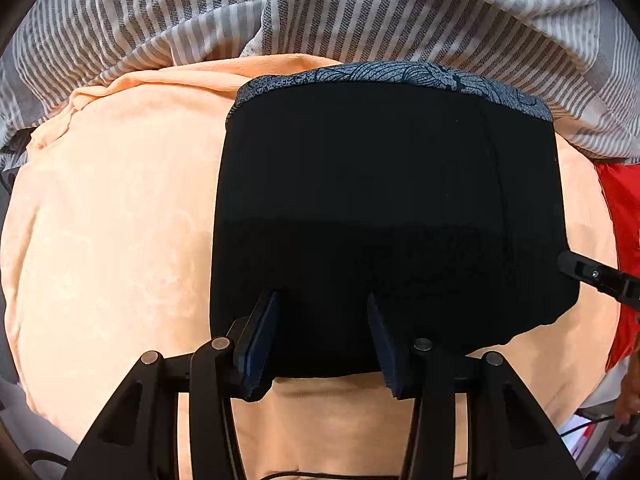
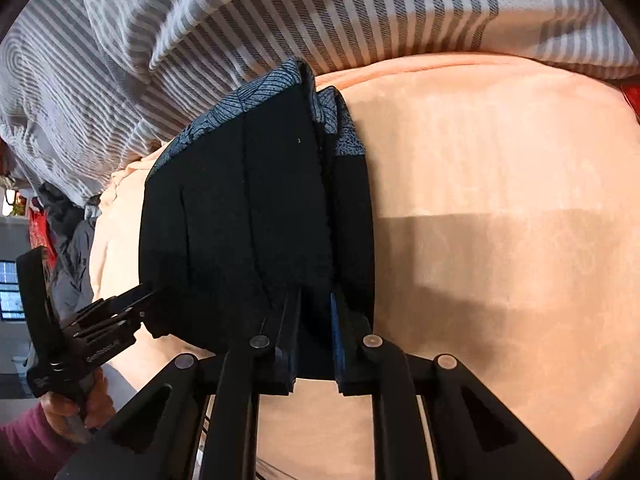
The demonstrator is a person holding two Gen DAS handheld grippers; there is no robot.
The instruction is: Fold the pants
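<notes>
The black pants point(image 1: 384, 220) lie as a compact, squarish stack on the peach blanket point(image 1: 112, 240), their far edge close to the blanket's far edge where the striped grey bedding point(image 1: 360, 12) begins; a patterned blue-grey band point(image 1: 392, 74), seemingly the waistband, shows along that far edge. In the right wrist view several layers sit on top of one another with the edges roughly aligned, so the folding looks largely done. The left gripper point(image 1: 322, 300) hangs over the near edge of the stack with its jaws moderately apart and nothing visibly pinched between them. The right gripper point(image 2: 314, 300) is at the near right corner of the stack, its jaws narrowed around what seems a fold of black cloth, though black on black makes it hard to tell whether the pads actually press. What remains, by my judgement, is at most one more fold or a tidying of the edges, then letting go
</notes>
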